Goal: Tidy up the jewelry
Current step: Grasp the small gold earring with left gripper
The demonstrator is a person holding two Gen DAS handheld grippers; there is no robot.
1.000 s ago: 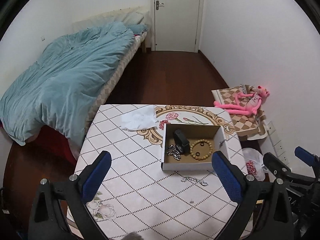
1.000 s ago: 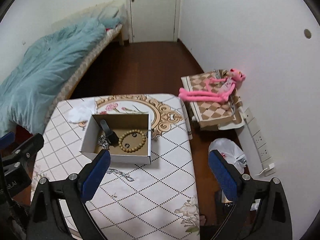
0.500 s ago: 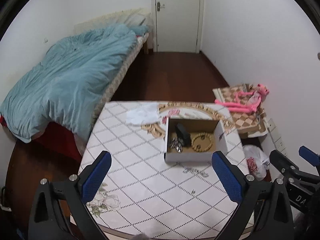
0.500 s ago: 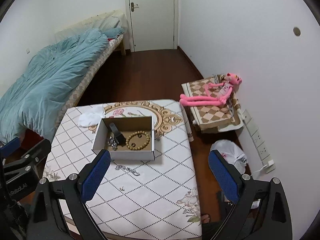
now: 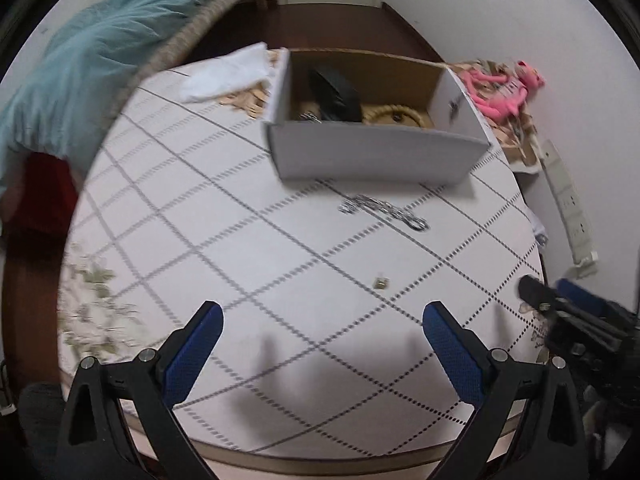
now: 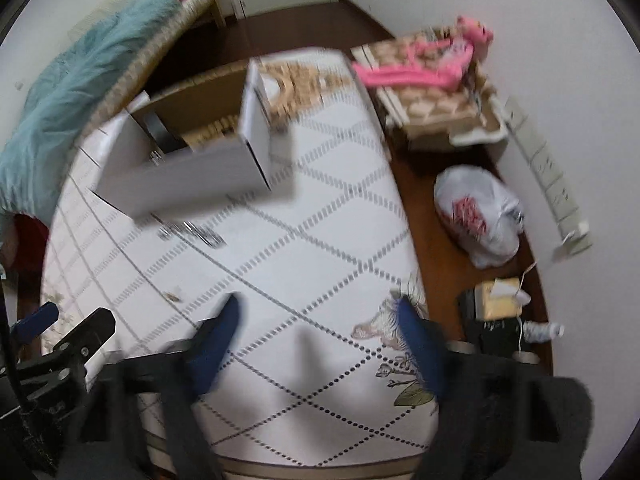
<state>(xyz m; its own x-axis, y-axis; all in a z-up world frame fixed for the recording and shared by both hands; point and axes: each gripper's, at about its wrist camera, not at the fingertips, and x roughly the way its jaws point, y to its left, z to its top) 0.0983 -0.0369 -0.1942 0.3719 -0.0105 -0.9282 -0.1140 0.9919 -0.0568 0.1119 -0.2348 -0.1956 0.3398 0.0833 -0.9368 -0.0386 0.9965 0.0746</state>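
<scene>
While both grippers hang over the near end of the counter [image 5: 168, 208] with nothing between their blue pads, the loose pieces lie out ahead of them: a silver chain [image 5: 382, 213] on the cloth just in front of the open box [image 5: 376, 156], and a tiny gold-coloured piece [image 5: 381, 282] nearer, between the chain and the left gripper [image 5: 322, 342]. That gripper stands wide open; the right gripper [image 6: 318, 334] is also spread and empty, though its view is smeared by motion. The box holds a bead bracelet [image 5: 394, 114], a dark item and some metal pieces, so it appears to be where the rest belongs. The main risk, as I judge it, is the small piece: flat, slight and easy to flick across the smooth cloth or pinch badly with broad pads. The chain could slip out in a loose strand if caught at one end, and dragging it may snag the box's front wall, which looks light enough to shove. Room is generous across the middle of the counter, but the right edge drops straight to the floor beside a plastic bag [image 6: 478, 216], so anything knocked that way is lost; the left side borders the bed [image 5: 92, 52].
</scene>
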